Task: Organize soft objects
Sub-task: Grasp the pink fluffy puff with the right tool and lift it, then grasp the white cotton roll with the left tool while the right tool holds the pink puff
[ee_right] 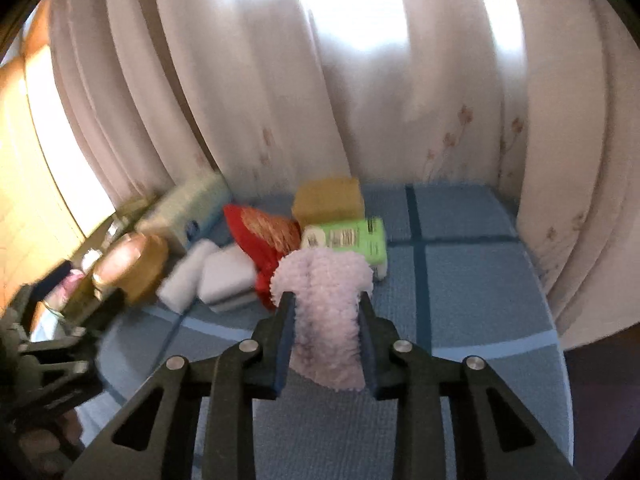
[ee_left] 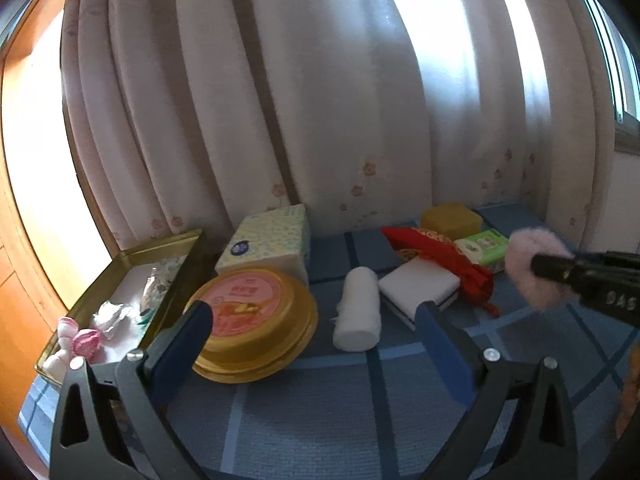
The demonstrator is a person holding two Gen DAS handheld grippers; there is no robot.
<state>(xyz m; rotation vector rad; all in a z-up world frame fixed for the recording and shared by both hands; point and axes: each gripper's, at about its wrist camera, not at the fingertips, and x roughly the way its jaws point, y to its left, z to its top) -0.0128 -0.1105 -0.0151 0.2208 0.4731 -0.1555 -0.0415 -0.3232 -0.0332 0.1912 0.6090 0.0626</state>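
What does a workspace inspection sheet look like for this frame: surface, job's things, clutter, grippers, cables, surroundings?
Surface: blue mat with a grid of lighter and darker lines.
Job's things: fluffy pink piece held in the right gripper; white roll, white sponge, red cloth, yellow sponge, green pack on the mat.
Clutter: gold tin holding small items; tissue box; round yellow container.
Grippers: left gripper open, holding nothing; right gripper shut on the fluffy pink piece.
Cables: nothing seen.
Surroundings: floral curtain behind; wooden panel at left.
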